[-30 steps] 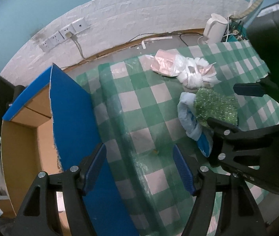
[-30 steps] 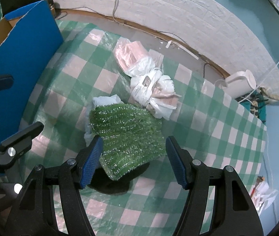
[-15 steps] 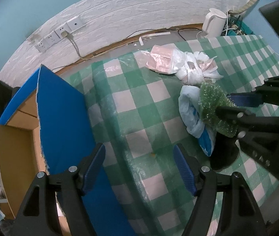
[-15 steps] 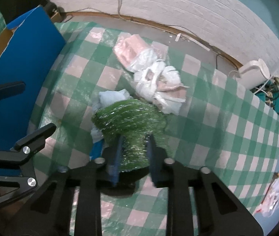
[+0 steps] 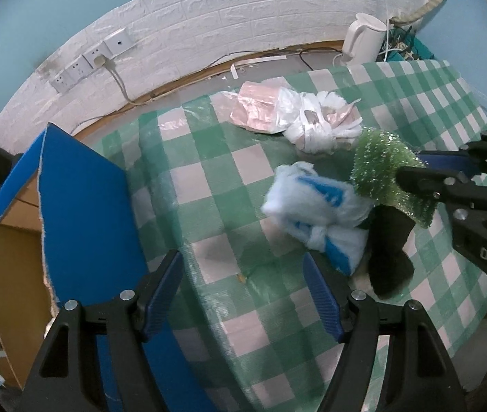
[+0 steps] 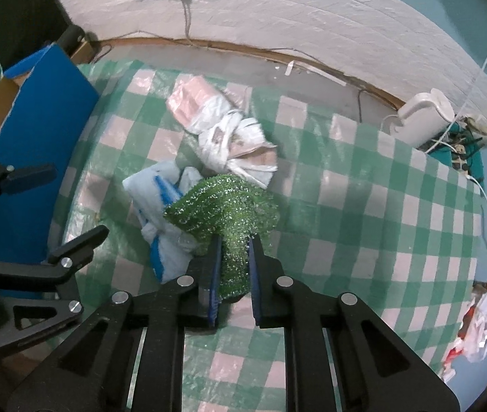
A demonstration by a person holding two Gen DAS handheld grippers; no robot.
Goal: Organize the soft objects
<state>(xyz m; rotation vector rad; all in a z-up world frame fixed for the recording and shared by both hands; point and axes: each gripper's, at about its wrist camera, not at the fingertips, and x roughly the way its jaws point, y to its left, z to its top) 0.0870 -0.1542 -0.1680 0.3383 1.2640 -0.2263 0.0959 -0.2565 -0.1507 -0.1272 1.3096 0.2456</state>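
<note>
The right gripper [image 6: 233,257] is pinching the green glittery cloth [image 6: 222,206] just beside the white and blue bag [image 6: 154,199]; the left gripper [image 5: 243,295], near that bag, is staying spread and empty.

Both my wrist cameras look steeply down, close over the checked tablecloth [image 5: 216,185], toward the far white brick wall [image 6: 277,17]. My left view sits nearer the blue box [image 5: 85,206]; both share the glittery green cloth [image 6: 222,206].
</note>
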